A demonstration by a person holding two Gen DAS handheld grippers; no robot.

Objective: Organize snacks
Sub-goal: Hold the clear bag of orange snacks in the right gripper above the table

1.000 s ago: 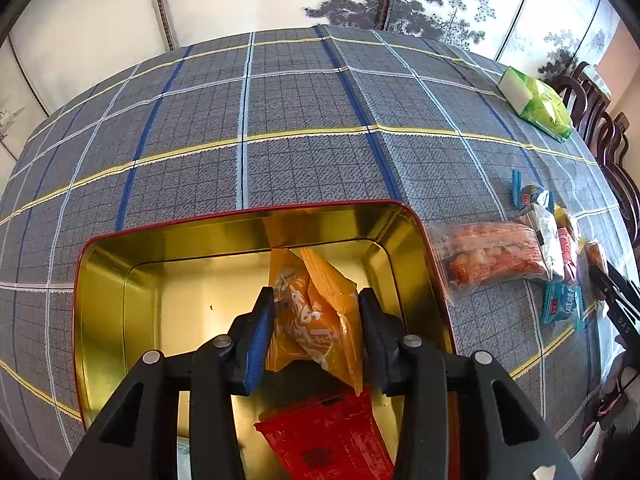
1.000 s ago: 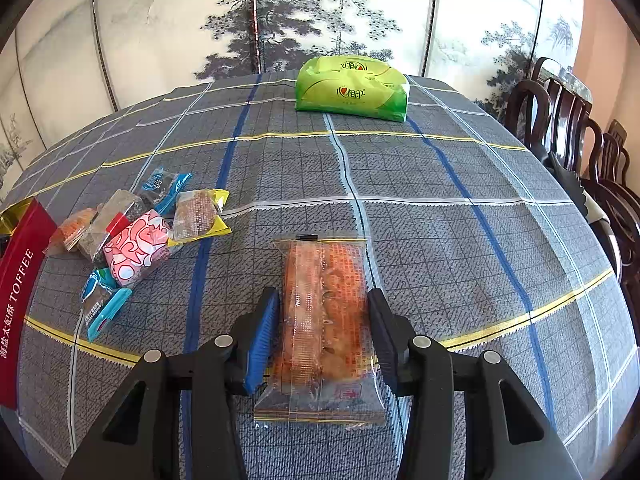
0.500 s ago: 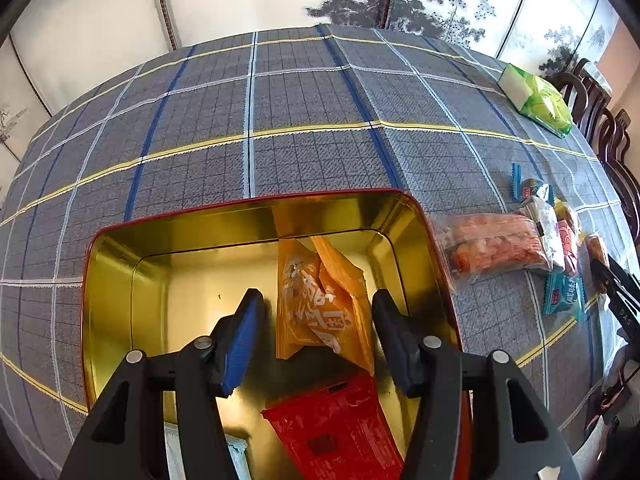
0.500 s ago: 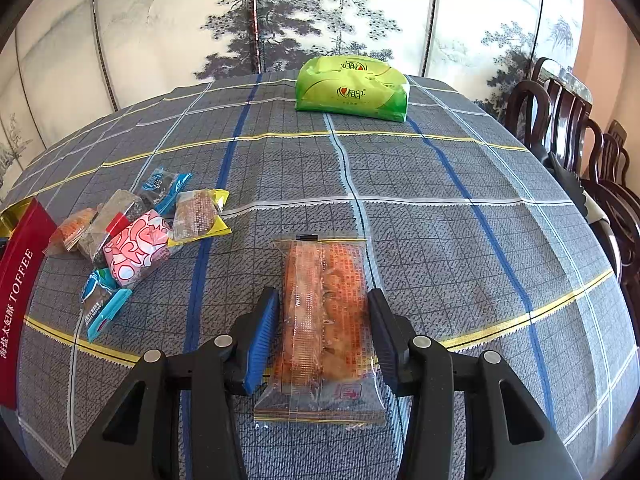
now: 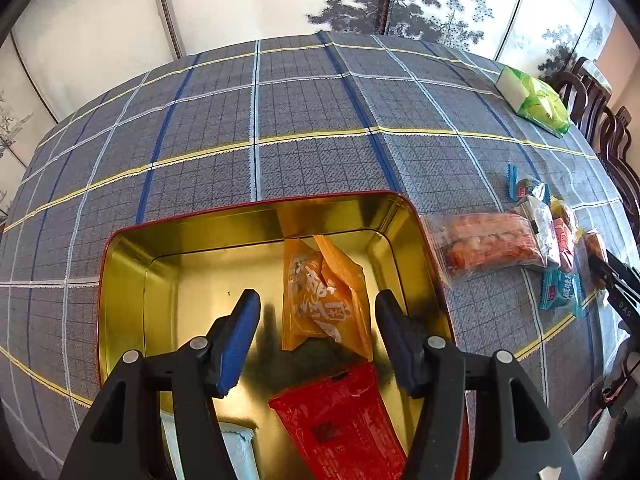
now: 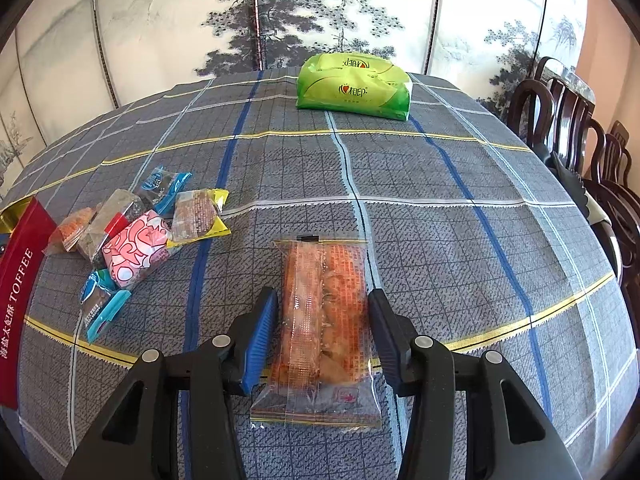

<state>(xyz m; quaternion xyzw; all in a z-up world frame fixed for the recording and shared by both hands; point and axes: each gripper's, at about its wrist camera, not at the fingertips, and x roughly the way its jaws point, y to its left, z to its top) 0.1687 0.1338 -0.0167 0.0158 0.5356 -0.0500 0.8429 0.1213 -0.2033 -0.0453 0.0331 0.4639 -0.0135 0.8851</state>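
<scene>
My left gripper (image 5: 318, 316) is open above a gold tin with a red rim (image 5: 132, 280). An orange snack packet (image 5: 322, 296) lies loose in the tin between the fingers, with a red packet (image 5: 344, 420) and a pale packet (image 5: 240, 452) nearer me. My right gripper (image 6: 322, 320) is open, its fingers either side of a clear packet of orange snacks (image 6: 324, 312) flat on the tablecloth, not pinching it. A pile of small wrapped snacks (image 6: 136, 232) lies to its left; the pile also shows in the left wrist view (image 5: 552, 240).
A green tissue pack (image 6: 354, 88) sits at the table's far side. The tin's red side marked TOFFEE (image 6: 16, 292) is at the left edge of the right wrist view. Dark wooden chairs (image 6: 580, 136) stand along the right. A painted screen stands behind the plaid-covered table (image 5: 280, 120).
My left gripper opened, let go of the orange packet in the tin, and drew back a little. My right gripper opened slightly around the clear packet, which stayed put.
</scene>
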